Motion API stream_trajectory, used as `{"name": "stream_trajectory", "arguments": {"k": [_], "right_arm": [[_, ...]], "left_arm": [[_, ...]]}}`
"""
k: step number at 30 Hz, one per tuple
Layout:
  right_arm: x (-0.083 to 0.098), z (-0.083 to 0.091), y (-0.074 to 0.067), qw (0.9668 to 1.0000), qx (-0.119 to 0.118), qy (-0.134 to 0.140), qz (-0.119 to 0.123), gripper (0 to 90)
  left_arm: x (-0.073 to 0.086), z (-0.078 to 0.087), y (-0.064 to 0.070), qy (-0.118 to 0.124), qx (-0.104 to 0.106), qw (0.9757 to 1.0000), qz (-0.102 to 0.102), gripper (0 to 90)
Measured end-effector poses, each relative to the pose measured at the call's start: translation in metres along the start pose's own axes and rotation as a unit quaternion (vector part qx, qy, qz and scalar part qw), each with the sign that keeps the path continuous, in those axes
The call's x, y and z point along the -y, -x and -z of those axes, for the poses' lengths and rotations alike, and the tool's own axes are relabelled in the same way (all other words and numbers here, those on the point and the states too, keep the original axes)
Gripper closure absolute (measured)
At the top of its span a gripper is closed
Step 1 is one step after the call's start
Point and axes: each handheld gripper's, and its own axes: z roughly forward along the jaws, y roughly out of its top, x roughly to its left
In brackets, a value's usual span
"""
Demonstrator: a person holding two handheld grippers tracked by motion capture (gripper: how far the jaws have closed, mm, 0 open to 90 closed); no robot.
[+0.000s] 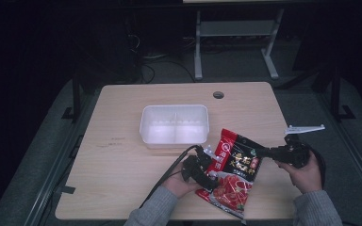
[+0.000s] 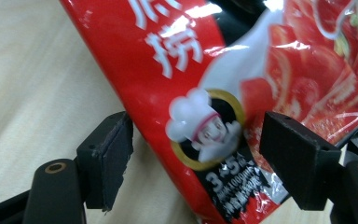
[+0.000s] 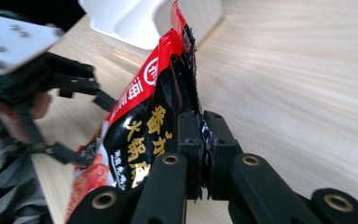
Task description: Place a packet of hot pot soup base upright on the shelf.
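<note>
A red and black food pouch (image 1: 233,165) with printed characters hangs tilted just above the table's front edge. My right gripper (image 1: 265,151) is shut on its right edge; in the right gripper view the pads (image 3: 204,154) pinch the black side of the pouch (image 3: 140,126). My left gripper (image 1: 206,173) sits at the pouch's left side. In the left gripper view its jaws (image 2: 200,161) stand open on either side of the pouch (image 2: 205,84), and the pads do not press on it.
A white two-compartment container (image 1: 143,123) stands behind the pouch near the table's middle, with its corner (image 3: 135,18) in the right gripper view. The wooden table (image 1: 122,155) has a cable hole (image 1: 218,94) at the back. A metal frame stands beyond the table.
</note>
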Motion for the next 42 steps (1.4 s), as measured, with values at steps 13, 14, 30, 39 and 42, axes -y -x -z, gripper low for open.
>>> {"name": "stream_trajectory", "arguments": {"k": [13, 14, 30, 39, 42], "right_arm": [[-0.011, 0.013, -0.025, 0.9977, -0.042, 0.029, 0.044, 86.3], [-0.011, 0.013, -0.028, 0.9974, -0.046, 0.030, 0.046, 86.3], [-0.009, 0.012, -0.021, 0.9941, -0.072, 0.072, 0.037, 65.2], [-0.004, -0.004, -0.013, 0.9931, -0.101, 0.048, 0.037, 43.9], [-0.001, -0.017, -0.014, 0.9923, -0.114, 0.027, 0.040, 42.0]], "left_arm": [[-0.005, -0.002, -0.012, 0.024, 0.094, 0.9950, 0.025, 28.0], [-0.005, -0.001, -0.013, 0.030, 0.103, 0.9939, 0.027, 31.5], [-0.001, 0.015, -0.013, 0.042, 0.103, 0.9938, 0.005, 72.8], [-0.002, 0.016, -0.009, 0.045, 0.095, 0.9944, -0.004, 73.0], [-0.002, 0.016, -0.009, 0.043, 0.093, 0.9947, -0.007, 72.9]]}}
